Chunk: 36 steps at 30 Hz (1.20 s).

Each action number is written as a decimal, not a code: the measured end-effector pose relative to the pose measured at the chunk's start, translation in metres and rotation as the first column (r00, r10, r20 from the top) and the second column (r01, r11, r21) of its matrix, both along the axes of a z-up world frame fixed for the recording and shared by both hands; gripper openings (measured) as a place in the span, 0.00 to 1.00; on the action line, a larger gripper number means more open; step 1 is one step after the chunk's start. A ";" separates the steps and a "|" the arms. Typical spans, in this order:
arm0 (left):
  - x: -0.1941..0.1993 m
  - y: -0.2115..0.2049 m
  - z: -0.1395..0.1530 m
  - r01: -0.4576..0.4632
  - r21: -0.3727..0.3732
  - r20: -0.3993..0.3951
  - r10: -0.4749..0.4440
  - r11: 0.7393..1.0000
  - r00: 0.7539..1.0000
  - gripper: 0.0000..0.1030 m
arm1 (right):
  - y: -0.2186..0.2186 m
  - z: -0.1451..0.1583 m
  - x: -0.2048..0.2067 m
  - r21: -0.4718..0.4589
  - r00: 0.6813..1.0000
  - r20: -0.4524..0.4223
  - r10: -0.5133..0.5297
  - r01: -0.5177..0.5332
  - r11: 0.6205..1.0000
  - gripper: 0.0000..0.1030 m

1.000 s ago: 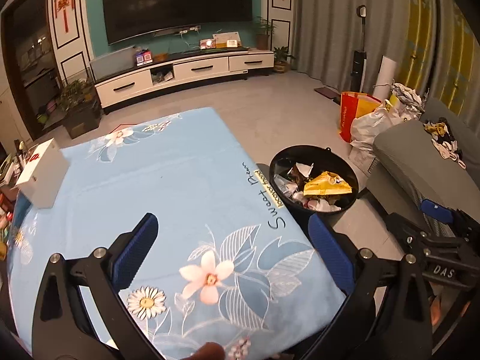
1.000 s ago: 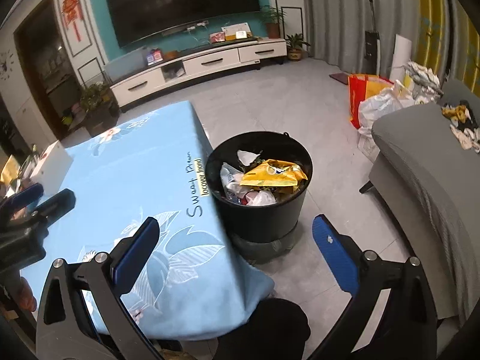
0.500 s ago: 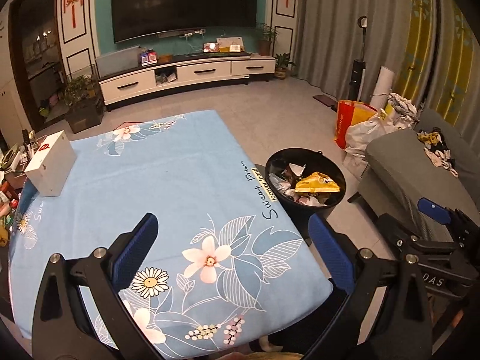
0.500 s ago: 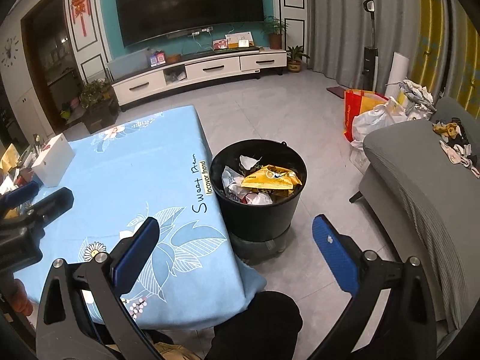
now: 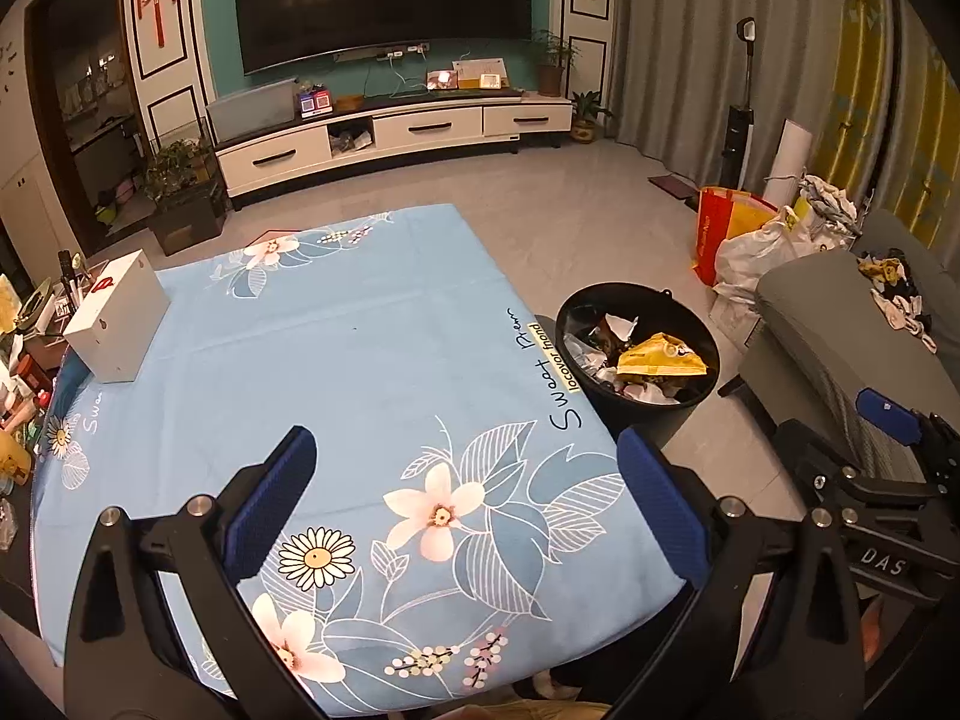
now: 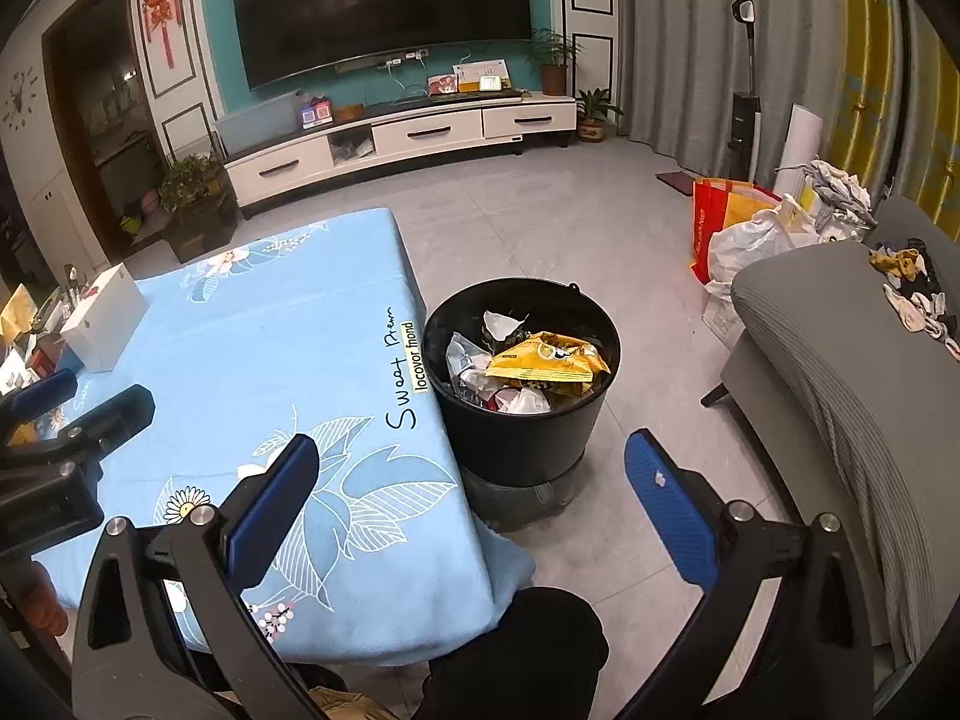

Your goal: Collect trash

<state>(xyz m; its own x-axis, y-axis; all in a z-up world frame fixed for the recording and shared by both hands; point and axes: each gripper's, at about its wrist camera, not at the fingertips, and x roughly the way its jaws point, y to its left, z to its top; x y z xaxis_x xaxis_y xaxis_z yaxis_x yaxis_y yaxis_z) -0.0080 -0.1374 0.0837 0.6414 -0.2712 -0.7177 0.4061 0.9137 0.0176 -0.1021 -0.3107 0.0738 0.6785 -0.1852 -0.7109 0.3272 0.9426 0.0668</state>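
Looking done to me: your left gripper (image 5: 462, 504) and right gripper (image 6: 468, 510) both have jaws wide apart, empty. Trash sits in the round black plastic bin (image 6: 522, 420) beside the blue floral-cloth desk (image 5: 336, 372). Scan the dim left edge, probably clutter, before quitting.

I can't see what's under the yellow wrapper (image 6: 547, 363) in the bin (image 6: 521, 438); my right gripper (image 5: 887, 414) is cut off.

The table (image 5: 360, 360) is viewed from above its near edge by the left wrist camera; the bin (image 6: 522, 420) is faced from farther right by the right one; table, bin and TV wall are shared
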 end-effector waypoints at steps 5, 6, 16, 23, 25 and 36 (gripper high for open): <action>0.000 -0.003 0.000 0.003 0.004 0.005 -0.003 1.000 1.000 0.97 | -0.001 -0.001 0.001 -0.002 1.000 -0.002 -0.003 0.003 1.000 0.97; 0.000 -0.004 0.000 0.004 0.006 0.005 -0.004 1.000 1.000 0.97 | -0.001 -0.002 0.001 -0.002 1.000 -0.003 -0.004 0.004 1.000 0.97; 0.000 -0.005 -0.002 0.001 0.007 0.004 -0.001 1.000 1.000 0.97 | -0.003 -0.005 0.002 0.001 1.000 -0.007 -0.003 0.003 1.000 0.97; -0.002 -0.005 -0.003 0.004 0.007 0.009 -0.004 1.000 1.000 0.97 | -0.002 -0.006 0.002 0.002 1.000 -0.007 -0.003 0.003 1.000 0.97; -0.003 -0.005 -0.003 0.006 0.007 0.009 -0.006 1.000 1.000 0.97 | -0.002 -0.007 0.003 0.002 1.000 -0.006 -0.003 0.003 1.000 0.97; -0.005 -0.006 -0.003 0.008 0.004 0.008 -0.008 1.000 1.000 0.97 | -0.003 -0.006 0.002 0.002 1.000 -0.007 -0.003 0.003 1.000 0.97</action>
<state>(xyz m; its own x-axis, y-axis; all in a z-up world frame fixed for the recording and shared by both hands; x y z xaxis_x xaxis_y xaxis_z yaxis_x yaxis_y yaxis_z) -0.0130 -0.1437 0.0808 0.6451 -0.2736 -0.7135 0.4130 0.9104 0.0243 -0.0996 -0.3136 0.0676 0.6733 -0.1854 -0.7157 0.3302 0.9416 0.0667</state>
